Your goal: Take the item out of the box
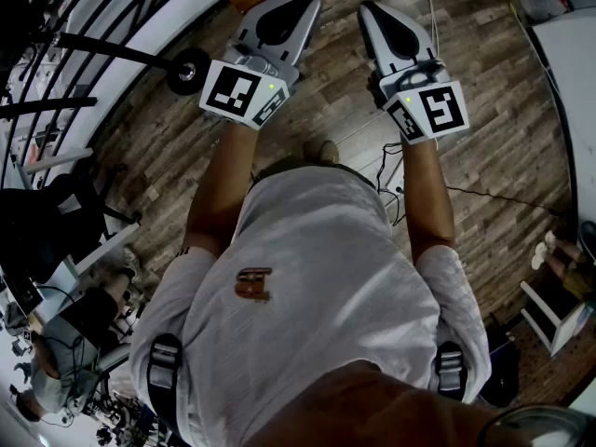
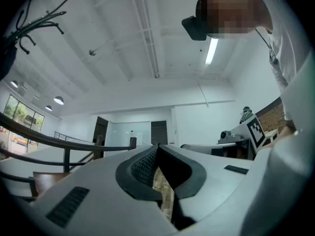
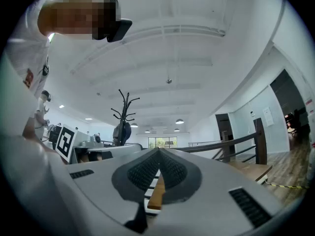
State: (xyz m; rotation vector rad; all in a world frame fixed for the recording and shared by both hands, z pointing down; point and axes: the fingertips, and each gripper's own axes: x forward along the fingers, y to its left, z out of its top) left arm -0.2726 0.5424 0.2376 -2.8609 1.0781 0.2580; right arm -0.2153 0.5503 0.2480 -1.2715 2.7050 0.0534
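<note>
No box or item shows in any view. In the head view I hold both grippers out in front of the white shirt [image 1: 307, 277], above the wooden floor [image 1: 335, 110], with their tips pointing away from me. My left gripper [image 1: 303, 3] is shut, its dark pads meeting at the tip with nothing between them; the left gripper view has it [image 2: 157, 145] aimed up at a white ceiling. My right gripper [image 1: 370, 9] is also shut and empty, and it [image 3: 158, 149] looks up toward the ceiling and a far window.
Black railings [image 1: 84, 45] and a small wheel [image 1: 189, 68] are at the left. A white table [image 1: 573, 91] stands at the right, with cables [image 1: 391, 170] on the floor. A coat rack [image 3: 123, 114] stands far off, and another person [image 1: 65, 343] sits at lower left.
</note>
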